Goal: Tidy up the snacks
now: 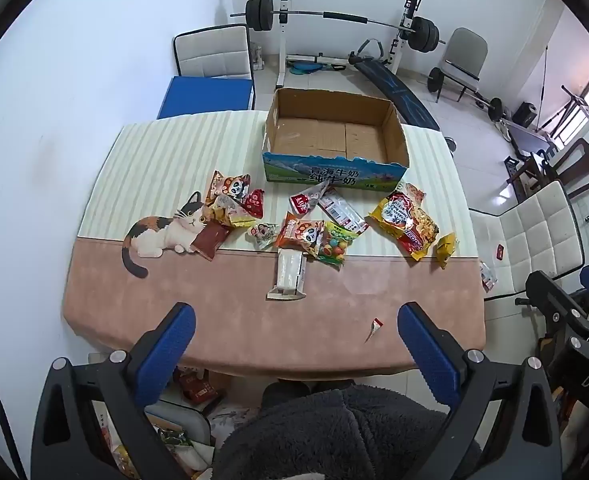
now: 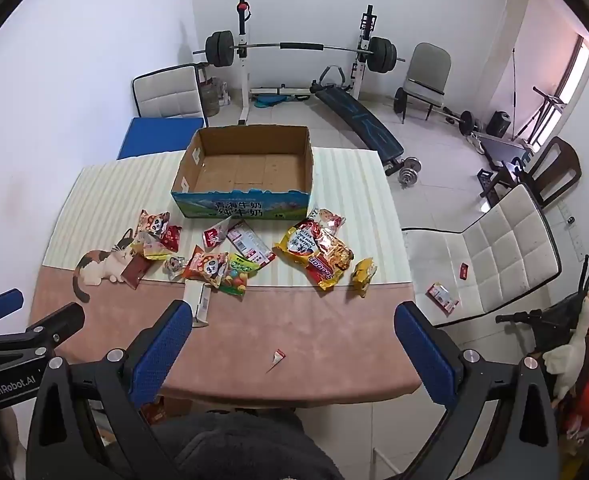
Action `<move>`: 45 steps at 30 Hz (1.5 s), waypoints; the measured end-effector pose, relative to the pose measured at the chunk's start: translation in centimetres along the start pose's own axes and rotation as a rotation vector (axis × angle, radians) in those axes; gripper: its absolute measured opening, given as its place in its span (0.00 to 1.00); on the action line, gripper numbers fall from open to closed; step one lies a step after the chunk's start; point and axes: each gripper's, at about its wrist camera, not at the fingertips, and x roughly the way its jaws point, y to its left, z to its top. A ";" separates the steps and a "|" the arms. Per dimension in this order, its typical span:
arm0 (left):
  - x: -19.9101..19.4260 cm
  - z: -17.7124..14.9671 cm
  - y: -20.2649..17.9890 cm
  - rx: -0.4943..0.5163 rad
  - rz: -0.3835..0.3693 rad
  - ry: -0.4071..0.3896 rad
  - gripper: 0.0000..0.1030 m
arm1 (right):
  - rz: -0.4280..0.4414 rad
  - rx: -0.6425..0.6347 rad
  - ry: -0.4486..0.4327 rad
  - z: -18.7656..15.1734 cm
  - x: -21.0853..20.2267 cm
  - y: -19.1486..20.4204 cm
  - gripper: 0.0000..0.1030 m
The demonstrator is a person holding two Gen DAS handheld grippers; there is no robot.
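Item: snack packets (image 1: 334, 228), loose in a row mid-desk, just near of the empty cardboard box (image 1: 334, 140), which sat far-centre to receive them. You held the left tool (image 1: 296, 332) and right tool (image 2: 292, 330) apart, empty, above the near edge.

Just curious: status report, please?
Left gripper open, right gripper open, both empty. Snacks loose on table; box empty. Nothing blocking.

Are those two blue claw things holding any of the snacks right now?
No, nothing is held. The left gripper and right gripper both hang wide open above the near table edge, fingers empty. The snack packets lie loose before the empty cardboard box.
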 end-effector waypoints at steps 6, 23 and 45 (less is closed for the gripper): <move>0.0 0.1 0.0 -0.004 0.000 -0.010 1.00 | -0.005 -0.004 0.008 -0.2 -0.1 0.2 1.00; -1.6 -0.3 0.1 -0.003 -0.008 -0.033 1.00 | 0.001 -0.001 0.001 -0.4 -0.5 0.3 1.00; -2.4 -0.5 -0.2 -0.005 -0.014 -0.046 1.00 | 0.014 -0.015 -0.017 -0.3 -1.6 0.9 1.00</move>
